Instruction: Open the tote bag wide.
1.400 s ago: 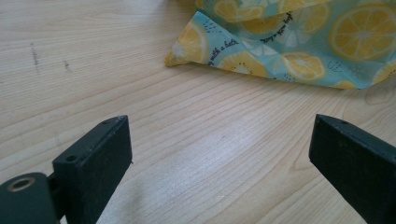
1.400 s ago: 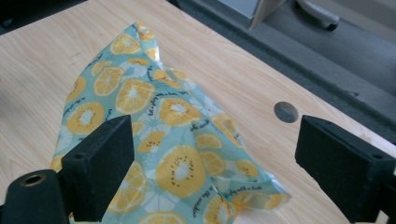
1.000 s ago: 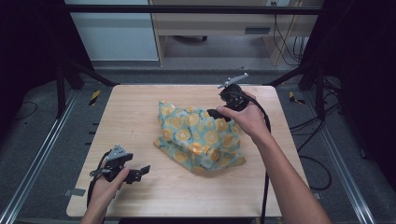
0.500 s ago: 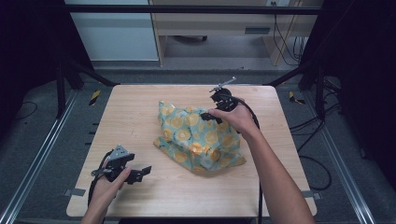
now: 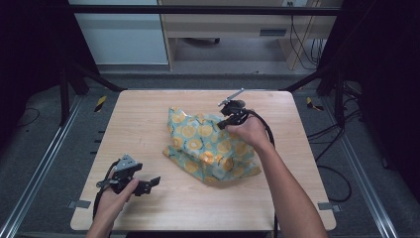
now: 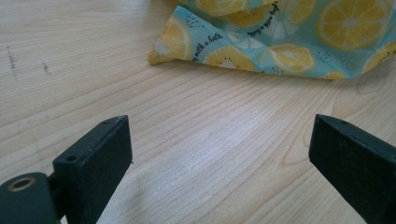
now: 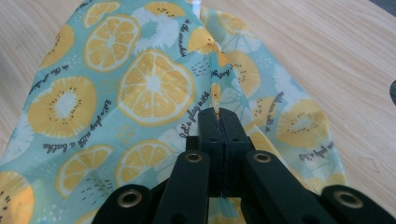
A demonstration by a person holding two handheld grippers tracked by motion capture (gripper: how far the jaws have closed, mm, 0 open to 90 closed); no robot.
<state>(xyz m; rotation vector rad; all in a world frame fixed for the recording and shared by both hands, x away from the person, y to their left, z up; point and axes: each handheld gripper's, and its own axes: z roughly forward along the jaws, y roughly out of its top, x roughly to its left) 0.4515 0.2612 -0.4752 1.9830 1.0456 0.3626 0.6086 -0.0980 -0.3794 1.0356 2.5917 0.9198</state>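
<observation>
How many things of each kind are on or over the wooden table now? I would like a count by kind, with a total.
Printed cloth with lemon slices: 1
Hand-held grippers: 2, the left gripper and the right gripper
Total: 3

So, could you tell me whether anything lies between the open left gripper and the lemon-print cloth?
Nothing visible does. The left gripper has its jaws wide apart over bare wooden table, and the near corner of the lemon-print cloth lies straight ahead with bare wood between. The right gripper is shut on the cloth's far part.
</observation>
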